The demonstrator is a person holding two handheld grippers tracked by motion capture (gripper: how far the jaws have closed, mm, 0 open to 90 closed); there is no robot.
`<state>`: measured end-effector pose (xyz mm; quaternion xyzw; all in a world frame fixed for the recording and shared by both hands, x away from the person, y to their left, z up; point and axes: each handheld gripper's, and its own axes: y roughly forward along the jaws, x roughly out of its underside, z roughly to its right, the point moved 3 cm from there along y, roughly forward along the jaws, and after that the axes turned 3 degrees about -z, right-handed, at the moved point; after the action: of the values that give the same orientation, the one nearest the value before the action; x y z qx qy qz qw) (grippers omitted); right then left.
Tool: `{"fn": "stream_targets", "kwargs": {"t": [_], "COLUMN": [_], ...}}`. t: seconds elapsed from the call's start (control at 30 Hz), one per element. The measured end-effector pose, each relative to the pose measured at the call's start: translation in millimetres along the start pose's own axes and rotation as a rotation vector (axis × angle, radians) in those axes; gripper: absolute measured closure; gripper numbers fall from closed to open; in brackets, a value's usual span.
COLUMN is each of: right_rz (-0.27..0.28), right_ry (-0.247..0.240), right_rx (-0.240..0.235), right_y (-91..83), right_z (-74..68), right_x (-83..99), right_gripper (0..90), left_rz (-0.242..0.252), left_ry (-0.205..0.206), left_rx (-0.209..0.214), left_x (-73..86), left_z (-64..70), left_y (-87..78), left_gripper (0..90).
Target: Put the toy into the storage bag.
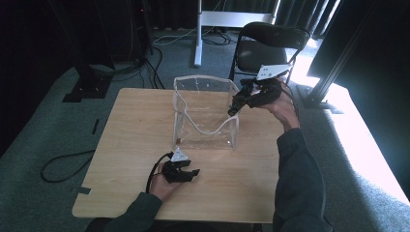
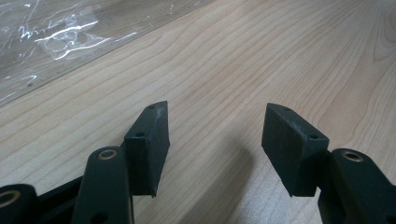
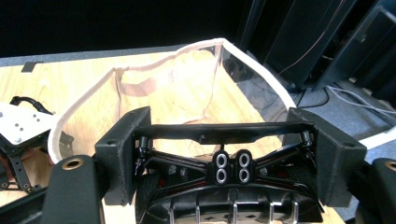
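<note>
Clear bag [image 1: 205, 116]: upright near the middle of the table [image 1: 135, 145], mouth open upward.
Look of the bag: see-through, glossy plastic walls with a pale trim along the rim; front wall sagging in a low curve, back wall higher; apparently empty.
Long axis: mouth running roughly left to right across the table.
Right gripper [image 1: 238, 104]: raised at the bag's right rim, angled down toward the mouth; jaws set wide and pressed on the two ends of a black frame piece [image 3: 229, 172].
Frame piece: black plastic, thin bars and small ringed holes; what kind of thing, hard to tell.
Key relation: bag mouth just ahead of and below the held piece, rim [image 3: 84, 109] curving past the jaws; right hand clearly the nearer one.
Left gripper [image 1: 186, 174]: low on the table just in front of the bag, jaws apart with nothing between them [image 2: 215, 135].
Likely next move: lowering the piece past the right rim into the bag; the soft rim could snag it.
</note>
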<state>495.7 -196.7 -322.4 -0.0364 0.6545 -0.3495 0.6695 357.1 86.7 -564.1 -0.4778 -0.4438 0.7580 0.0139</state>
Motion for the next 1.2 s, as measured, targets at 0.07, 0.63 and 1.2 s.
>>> {"fn": "stream_targets", "kwargs": {"t": [0.07, 0.63, 1.2], "right_rz": [-0.007, -0.115, -0.163], "right_ry": [0.005, 0.043, 0.072], "right_rx": [-0.013, -0.037, -0.057], "right_y": [4.6, 38.7, 54.7], "right_z": [0.2, 6.9, 11.9], "right_x": [1.4, 26.0, 39.8], "right_gripper": [24.6, 24.5, 24.5], "left_rz": [0.0, 0.002, 0.0], "left_ry": [0.0, -0.004, -0.014], "left_rx": [-0.001, 0.0, 0.009], "left_x": [0.0, 0.2, 0.0], "left_z": [0.1, 0.0, -0.7], "left_y": [0.0, -0.1, -0.2], "left_gripper": [42.0, 41.9, 41.9]}}
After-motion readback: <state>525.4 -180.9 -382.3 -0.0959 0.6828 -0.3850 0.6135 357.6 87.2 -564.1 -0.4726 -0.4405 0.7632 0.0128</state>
